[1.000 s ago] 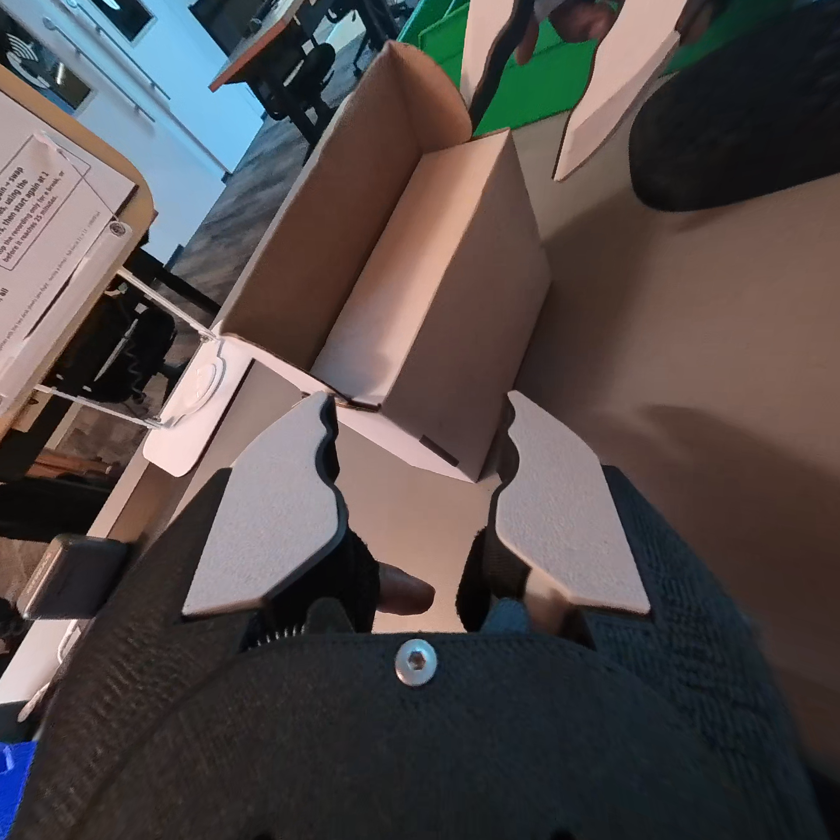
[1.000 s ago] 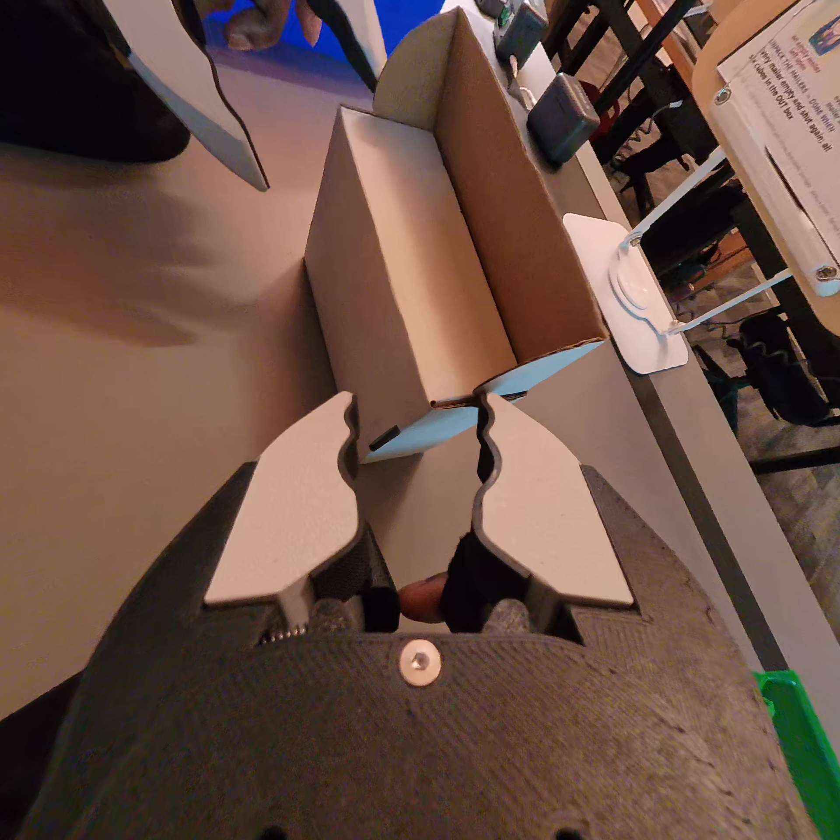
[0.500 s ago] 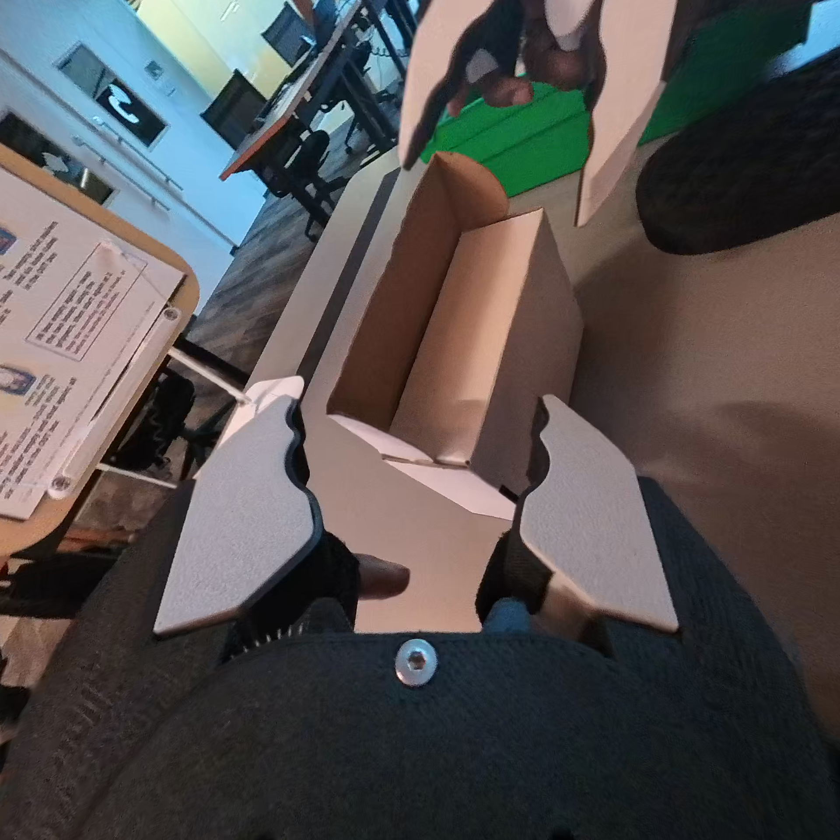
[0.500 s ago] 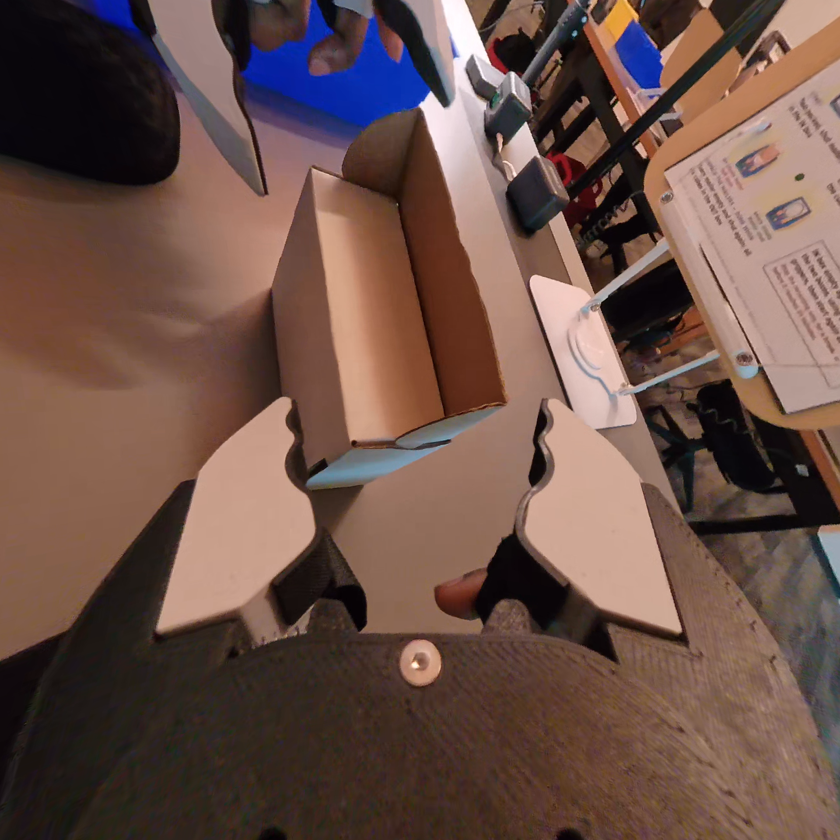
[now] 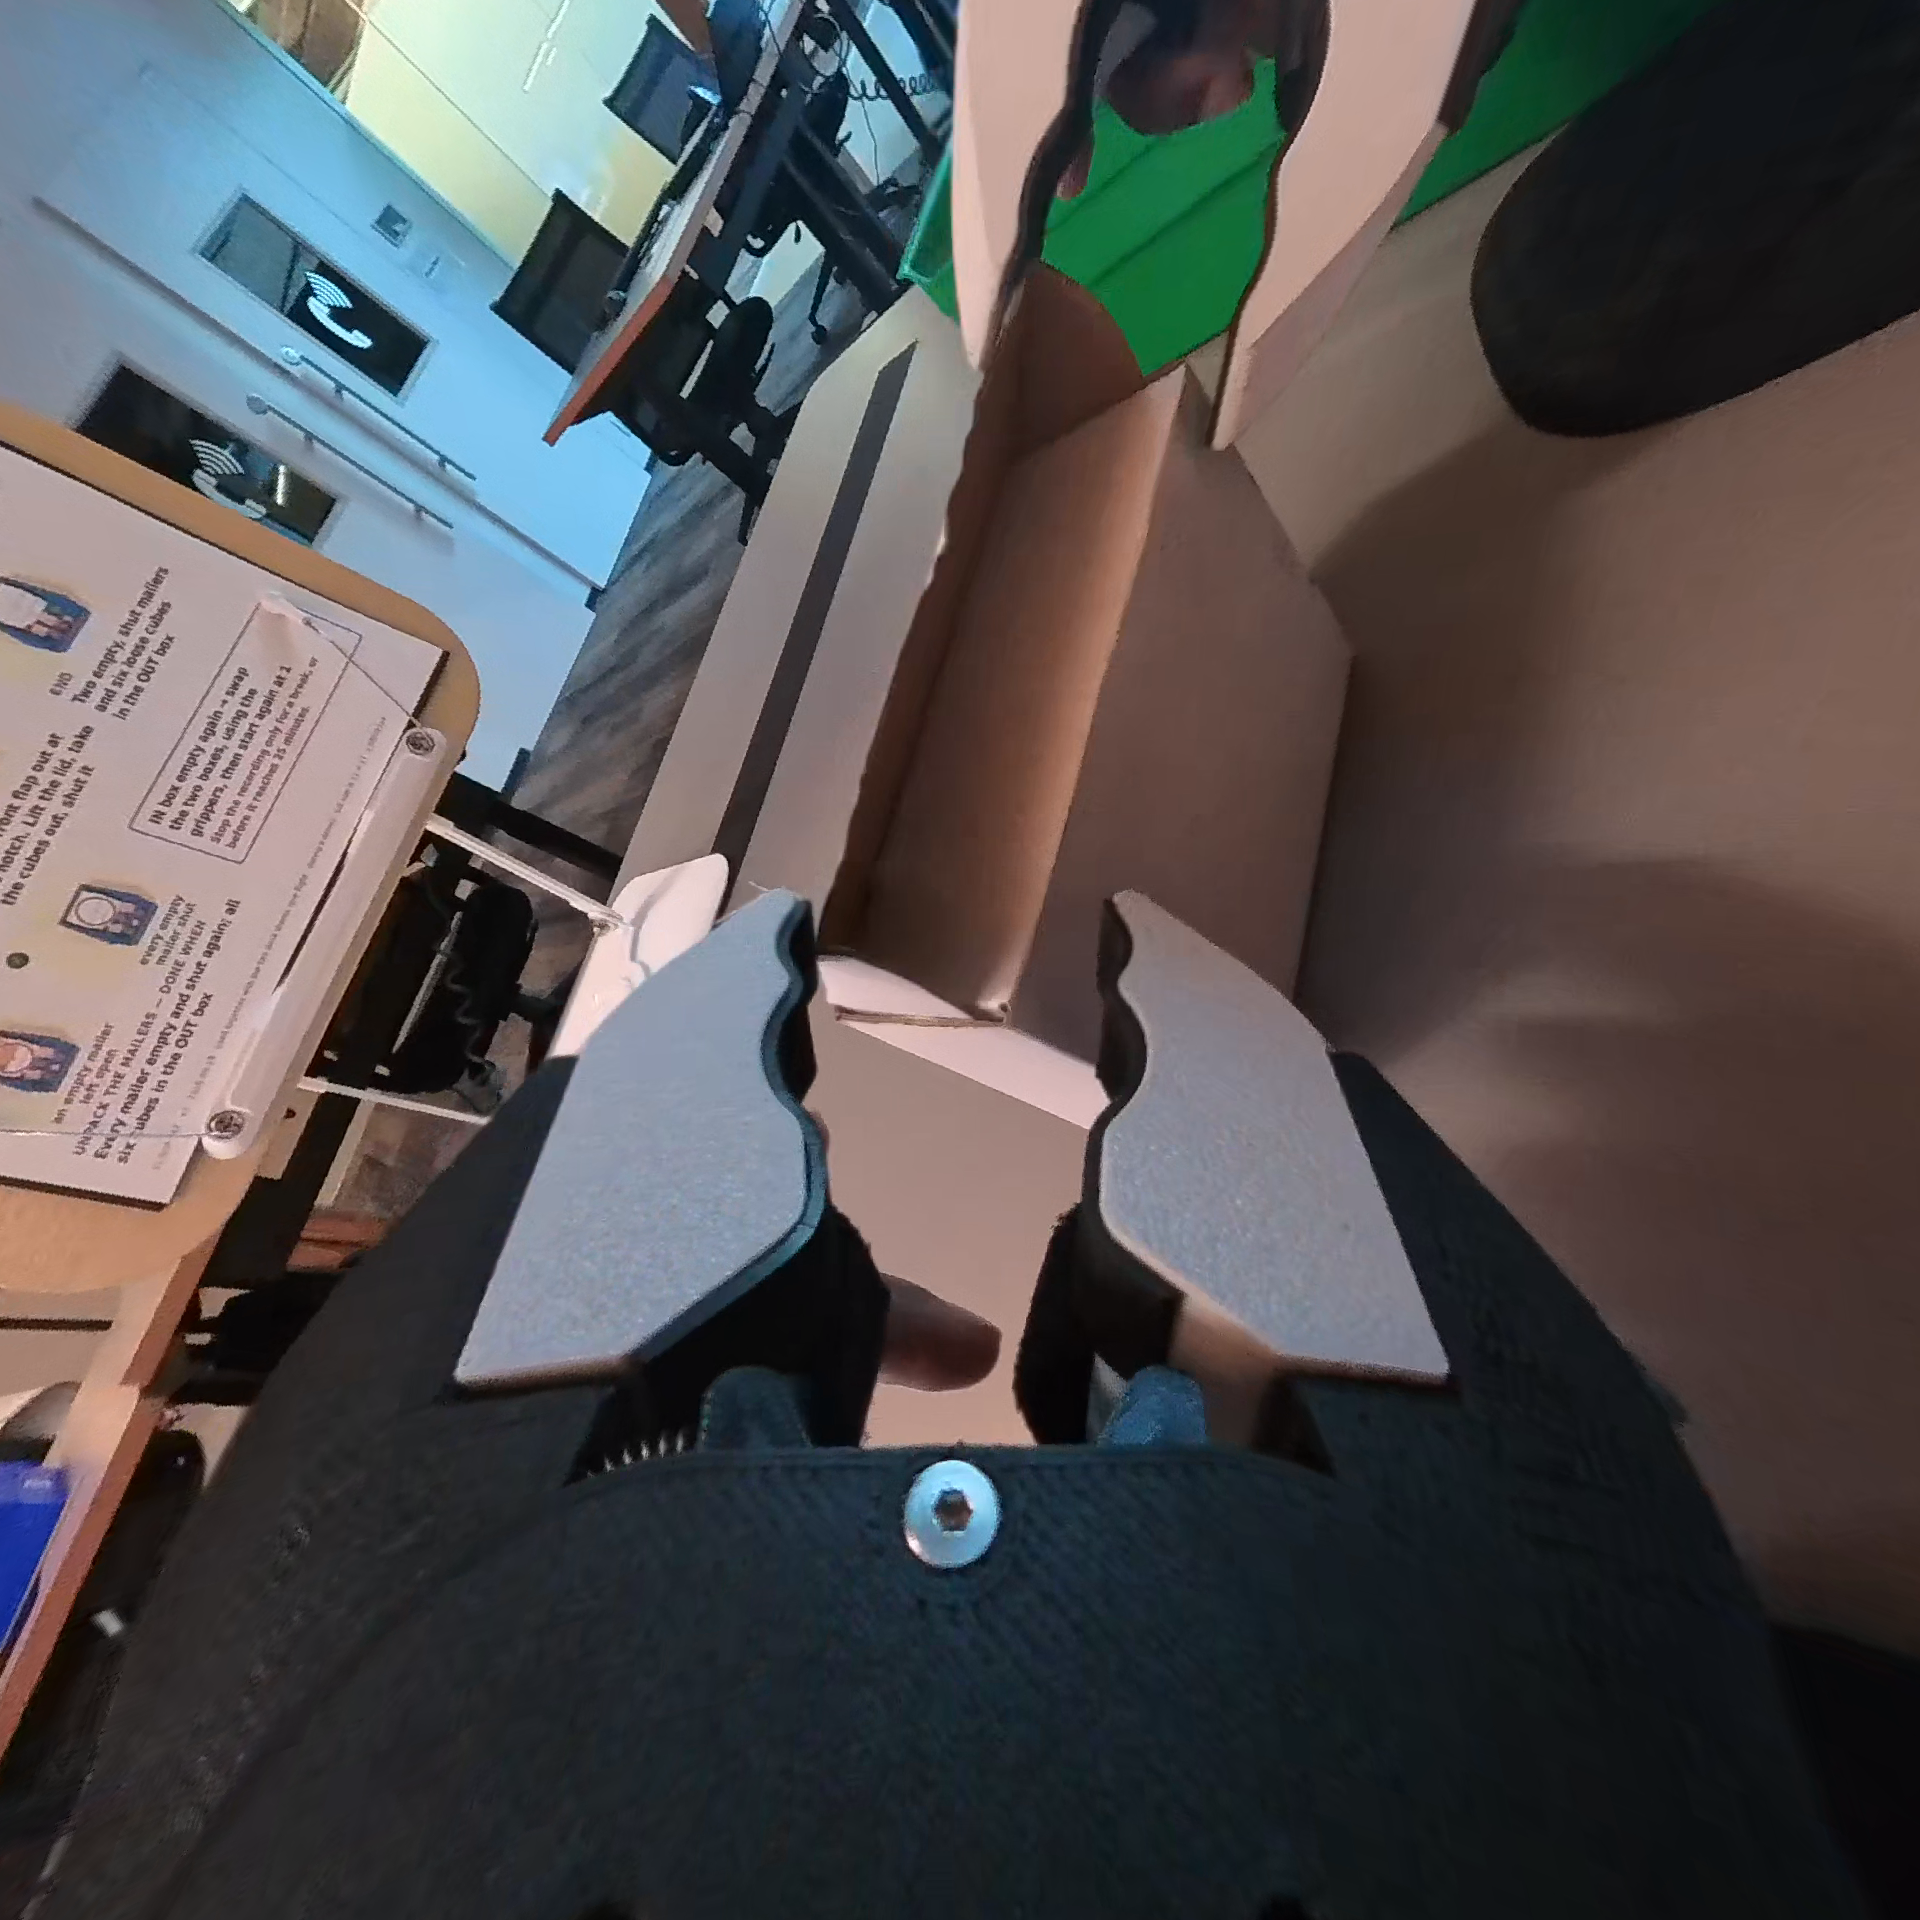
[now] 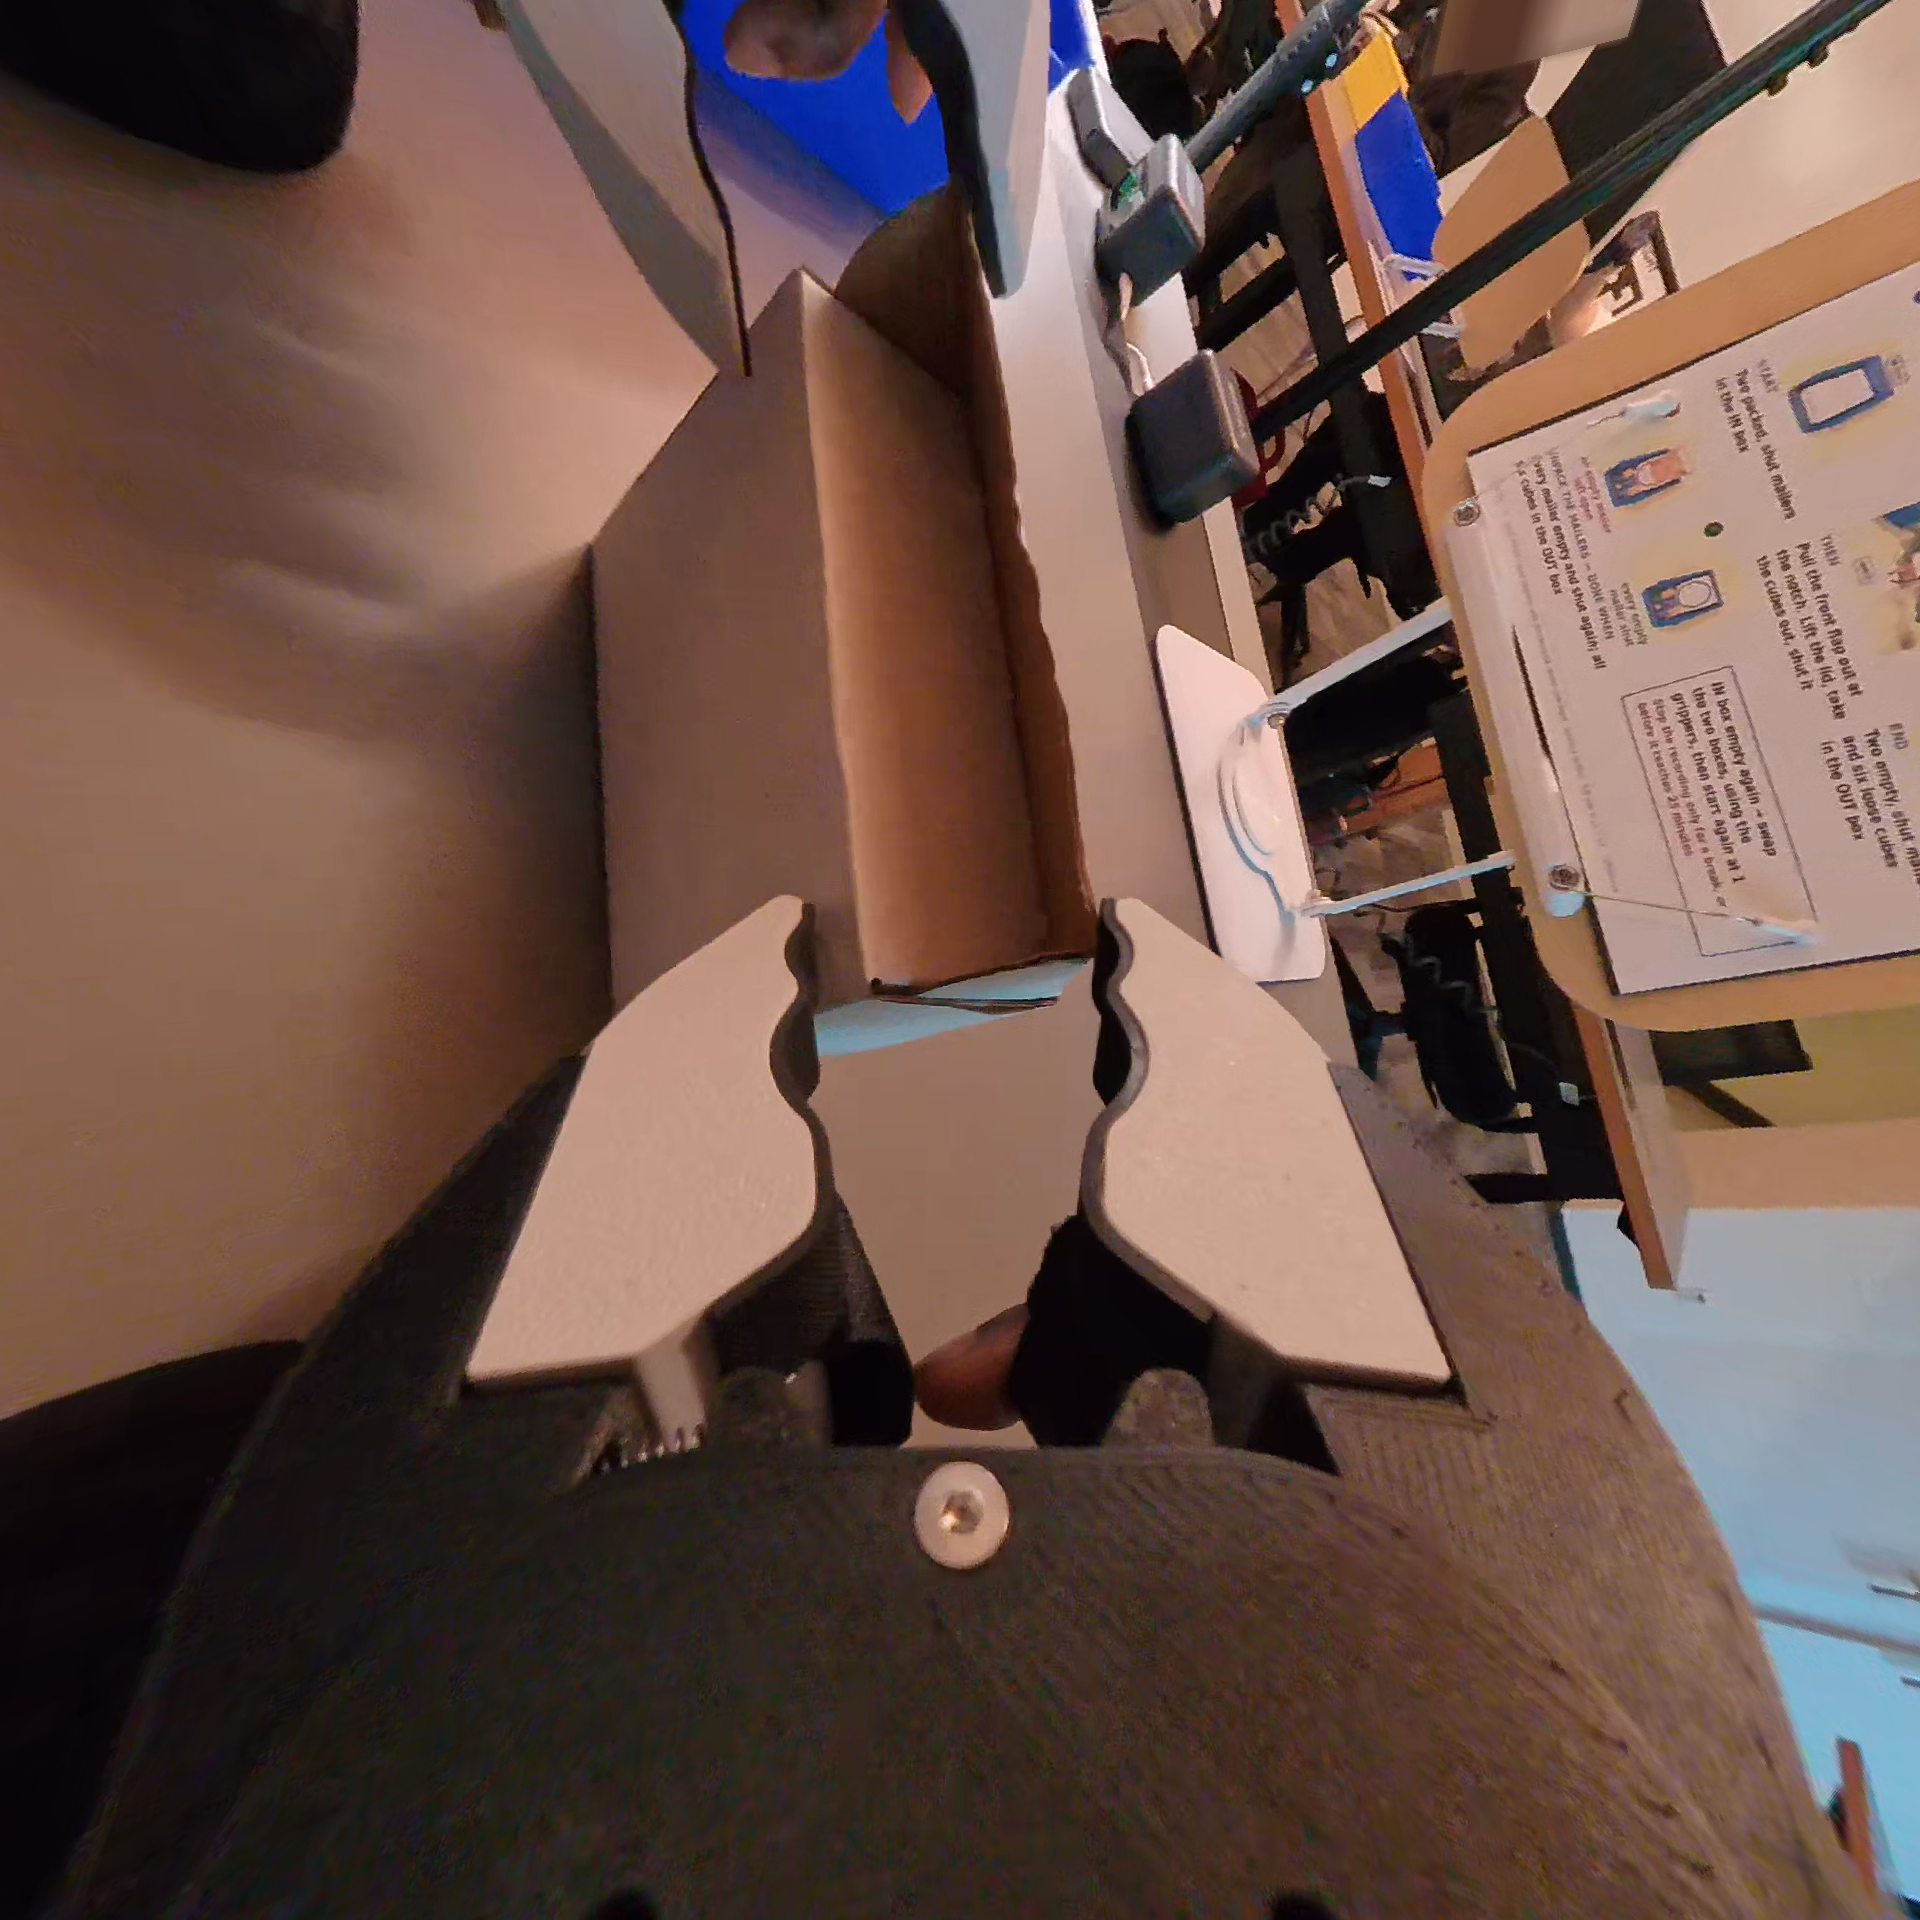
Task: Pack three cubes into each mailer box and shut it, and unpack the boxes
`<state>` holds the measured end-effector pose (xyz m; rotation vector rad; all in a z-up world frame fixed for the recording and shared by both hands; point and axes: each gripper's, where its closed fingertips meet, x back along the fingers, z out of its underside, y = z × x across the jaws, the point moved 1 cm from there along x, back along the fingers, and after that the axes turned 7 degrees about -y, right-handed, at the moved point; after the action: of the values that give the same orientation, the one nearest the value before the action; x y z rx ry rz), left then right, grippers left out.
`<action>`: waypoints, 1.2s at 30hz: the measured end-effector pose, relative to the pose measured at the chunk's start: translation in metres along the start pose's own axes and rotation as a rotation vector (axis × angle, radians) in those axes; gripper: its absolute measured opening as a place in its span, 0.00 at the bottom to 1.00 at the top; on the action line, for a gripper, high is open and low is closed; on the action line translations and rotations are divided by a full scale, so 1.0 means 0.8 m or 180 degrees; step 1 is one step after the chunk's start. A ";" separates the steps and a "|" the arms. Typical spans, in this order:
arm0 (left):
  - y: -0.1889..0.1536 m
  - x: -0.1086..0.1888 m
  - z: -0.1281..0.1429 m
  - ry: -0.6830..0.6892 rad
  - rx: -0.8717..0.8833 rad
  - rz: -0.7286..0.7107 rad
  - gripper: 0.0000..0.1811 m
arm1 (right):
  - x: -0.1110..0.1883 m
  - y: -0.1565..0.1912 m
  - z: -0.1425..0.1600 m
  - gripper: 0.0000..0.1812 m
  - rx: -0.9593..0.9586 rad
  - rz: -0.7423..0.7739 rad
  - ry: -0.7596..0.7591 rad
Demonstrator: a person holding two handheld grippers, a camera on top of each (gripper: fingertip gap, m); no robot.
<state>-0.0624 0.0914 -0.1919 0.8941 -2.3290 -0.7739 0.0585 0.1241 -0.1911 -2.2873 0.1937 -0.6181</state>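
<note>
At the near end of the mailer box (image 5: 1143,727) in the left wrist view, left gripper (image 5: 956,945) spread and empty, liable to crumple the half-raised lid if nudged, green bin (image 5: 1174,239) beyond; over in the right wrist view, right gripper (image 6: 951,956) likewise parted at the opposite end, white stand base (image 6: 1236,810) crowding alongside.

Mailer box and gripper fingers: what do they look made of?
Mailer box: corrugated cardboard, matte brown inside and pale outside; a raw layered edge shows at its near end. Right gripper fingers: flat rigid plates with a grainy matte grey face and dark wavy edge, likely coated metal or plastic. Left gripper fingers look the same.
</note>
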 end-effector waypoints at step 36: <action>-0.004 0.011 0.005 -0.0658 0.2485 0.0586 0.00 | 0.005 -0.001 0.005 0.00 -0.2635 -0.0279 -0.0851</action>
<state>-0.0696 0.0843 -0.1946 0.8995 -2.8935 0.1666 0.0634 0.1260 -0.1911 -3.1601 0.2515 -0.2815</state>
